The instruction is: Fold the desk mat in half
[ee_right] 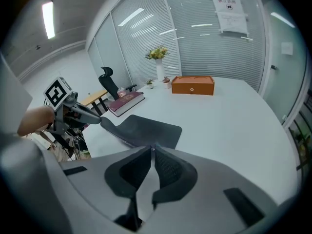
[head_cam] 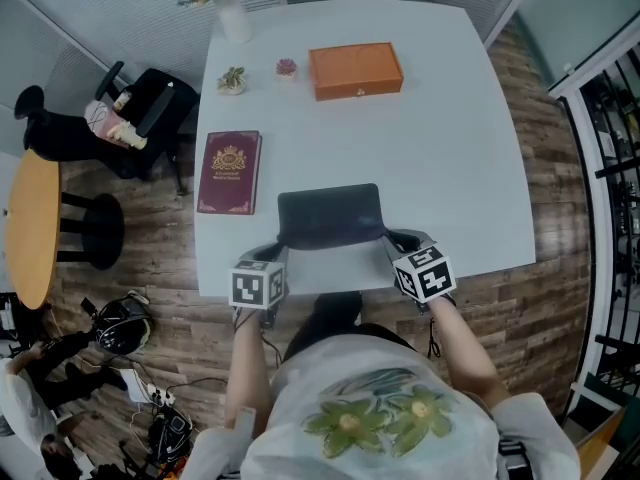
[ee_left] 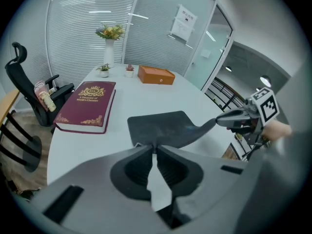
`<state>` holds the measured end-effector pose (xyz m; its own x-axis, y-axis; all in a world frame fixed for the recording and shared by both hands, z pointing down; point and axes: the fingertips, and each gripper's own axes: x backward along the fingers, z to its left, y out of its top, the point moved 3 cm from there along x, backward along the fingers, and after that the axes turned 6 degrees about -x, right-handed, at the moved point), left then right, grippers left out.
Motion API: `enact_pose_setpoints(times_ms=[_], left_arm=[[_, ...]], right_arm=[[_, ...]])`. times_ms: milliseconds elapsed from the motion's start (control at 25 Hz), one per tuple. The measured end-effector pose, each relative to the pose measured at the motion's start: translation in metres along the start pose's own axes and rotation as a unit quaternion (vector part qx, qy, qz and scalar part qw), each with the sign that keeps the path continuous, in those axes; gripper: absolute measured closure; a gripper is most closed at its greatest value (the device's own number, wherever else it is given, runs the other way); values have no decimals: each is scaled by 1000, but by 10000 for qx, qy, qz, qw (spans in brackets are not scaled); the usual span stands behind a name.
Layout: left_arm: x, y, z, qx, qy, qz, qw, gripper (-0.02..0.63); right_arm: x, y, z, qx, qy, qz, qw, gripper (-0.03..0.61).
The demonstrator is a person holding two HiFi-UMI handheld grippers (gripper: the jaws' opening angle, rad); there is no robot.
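Note:
A dark grey desk mat (head_cam: 330,215) lies on the white table (head_cam: 440,168) near its front edge. My left gripper (head_cam: 283,249) is shut on the mat's near left corner, and my right gripper (head_cam: 385,238) is shut on its near right corner. Both near corners are lifted off the table and curl upward; the far edge still rests flat. In the left gripper view the jaws (ee_left: 155,147) pinch the mat (ee_left: 163,128), with the right gripper (ee_left: 219,121) holding the raised corner opposite. In the right gripper view the jaws (ee_right: 152,148) pinch the mat (ee_right: 146,128), and the left gripper (ee_right: 100,121) holds the other corner.
A maroon book (head_cam: 229,172) lies left of the mat. An orange box (head_cam: 355,70), two small potted plants (head_cam: 232,80) and a vase of flowers (head_cam: 232,18) stand at the far end. An office chair (head_cam: 140,118) and a round wooden table (head_cam: 35,228) stand to the left.

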<state>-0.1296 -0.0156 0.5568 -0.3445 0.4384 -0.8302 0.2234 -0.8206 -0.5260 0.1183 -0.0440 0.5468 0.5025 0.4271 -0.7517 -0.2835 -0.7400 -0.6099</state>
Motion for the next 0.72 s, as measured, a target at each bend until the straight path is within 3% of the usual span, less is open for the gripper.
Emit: enact_pose_setpoints(times_ms=[720], left_arm=[[-34,52,36,321,-8,160,9994,583]], right_arm=[[-39,49,-31,-302,-126,230,9992,543]])
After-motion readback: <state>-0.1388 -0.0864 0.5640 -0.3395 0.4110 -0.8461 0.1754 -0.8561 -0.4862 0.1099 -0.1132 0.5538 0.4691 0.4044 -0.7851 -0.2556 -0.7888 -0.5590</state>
